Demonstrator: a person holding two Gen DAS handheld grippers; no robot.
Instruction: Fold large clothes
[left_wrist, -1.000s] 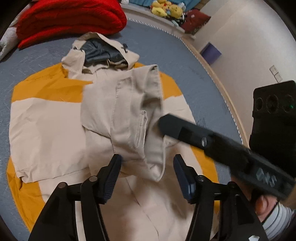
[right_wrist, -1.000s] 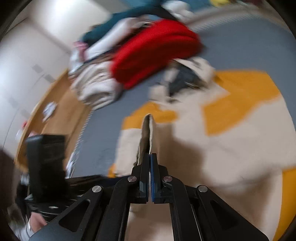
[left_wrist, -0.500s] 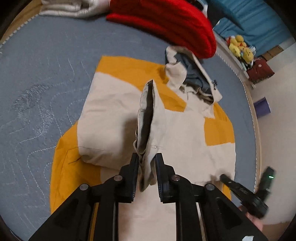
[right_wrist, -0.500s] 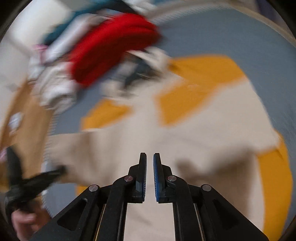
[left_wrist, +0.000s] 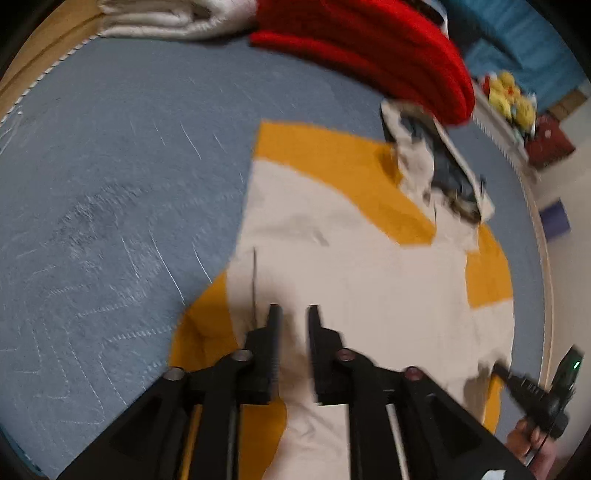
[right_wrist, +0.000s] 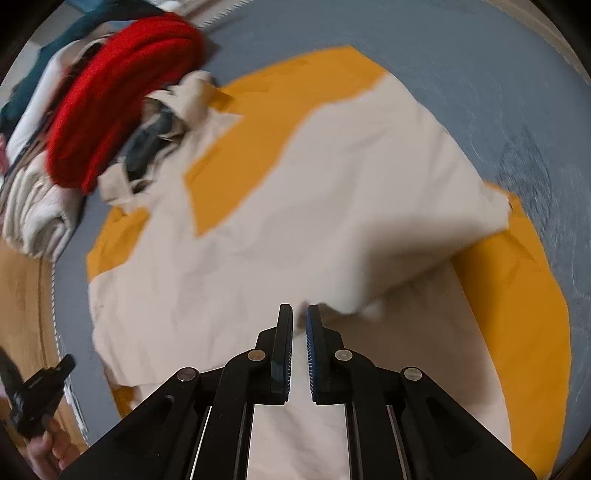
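A beige and mustard-yellow hooded jacket (left_wrist: 351, 258) lies spread on the blue-grey mat, hood (left_wrist: 436, 166) at the far end. Both sleeves are folded across its body. My left gripper (left_wrist: 293, 312) hovers over the jacket's left side, jaws slightly apart and empty. In the right wrist view the jacket (right_wrist: 295, 221) fills the middle, with the folded sleeve end (right_wrist: 406, 236) just ahead. My right gripper (right_wrist: 299, 312) is above the jacket's lower body, jaws a narrow gap apart and empty. Each gripper shows in the other's view: the right one at lower right (left_wrist: 535, 391), the left one at lower left (right_wrist: 37, 391).
A folded red knit (left_wrist: 369, 48) and a folded white garment (left_wrist: 166, 18) lie at the mat's far end, touching the hood. The blue-grey mat (left_wrist: 110, 184) extends to the left. Wood floor (right_wrist: 22, 314) borders the mat. Plush toys (left_wrist: 509, 99) sit by the far wall.
My left gripper has let go of the sleeve, which now lies flat across the jacket. My right gripper has swung toward the jacket's middle and stays slightly open.
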